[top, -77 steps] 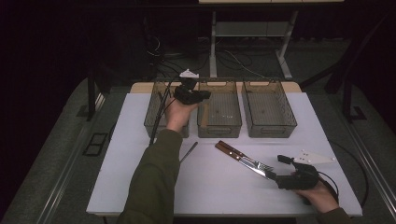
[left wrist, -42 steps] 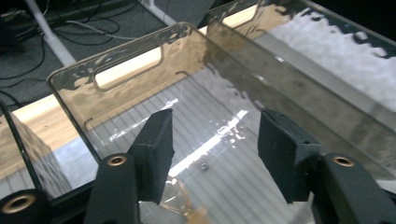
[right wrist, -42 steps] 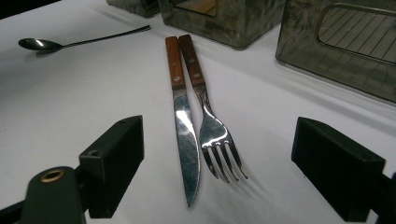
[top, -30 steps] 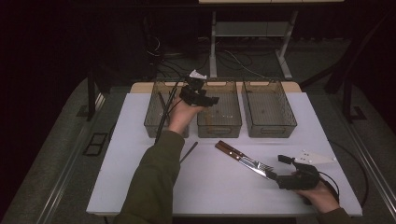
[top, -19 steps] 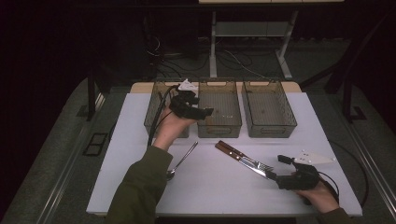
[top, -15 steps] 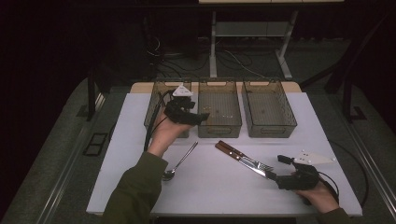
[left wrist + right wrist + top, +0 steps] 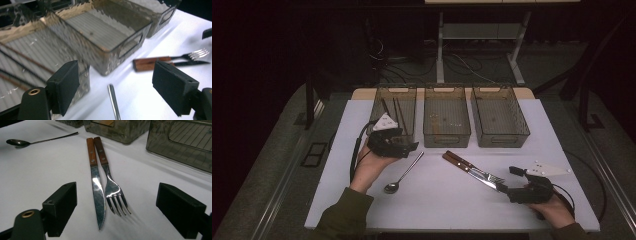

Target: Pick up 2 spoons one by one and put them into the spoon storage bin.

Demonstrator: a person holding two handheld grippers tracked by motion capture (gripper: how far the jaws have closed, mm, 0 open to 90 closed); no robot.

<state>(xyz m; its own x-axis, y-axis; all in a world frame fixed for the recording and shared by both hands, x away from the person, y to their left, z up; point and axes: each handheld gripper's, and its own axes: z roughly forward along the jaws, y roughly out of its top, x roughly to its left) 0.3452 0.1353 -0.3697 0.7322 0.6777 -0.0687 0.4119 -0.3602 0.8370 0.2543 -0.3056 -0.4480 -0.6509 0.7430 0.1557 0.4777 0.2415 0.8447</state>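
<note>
My left gripper (image 7: 409,145) hovers in front of the left bin (image 7: 382,95), which holds thin dark sticks (image 7: 22,58). Its jaws have just been opening and stand open with nothing between them (image 7: 117,80). A metal spoon (image 7: 404,172) lies on the white table just beyond it, its handle (image 7: 113,102) low in the left gripper view. A wooden-handled knife (image 7: 96,180) and fork (image 7: 111,183) lie side by side (image 7: 472,169). My right gripper (image 7: 508,192) rests open at their tips (image 7: 116,202), apart from them.
Three clear bins stand in a row at the table's back: left, middle (image 7: 446,135) and right (image 7: 501,137). The middle bin (image 7: 107,50) is close ahead of my left gripper. Dark floor and desk legs lie beyond the table.
My left hand has come back from above the bins to the front of the left bin, lower and nearer the spoon, which the arm had partly hidden. The right hand has kept still.
</note>
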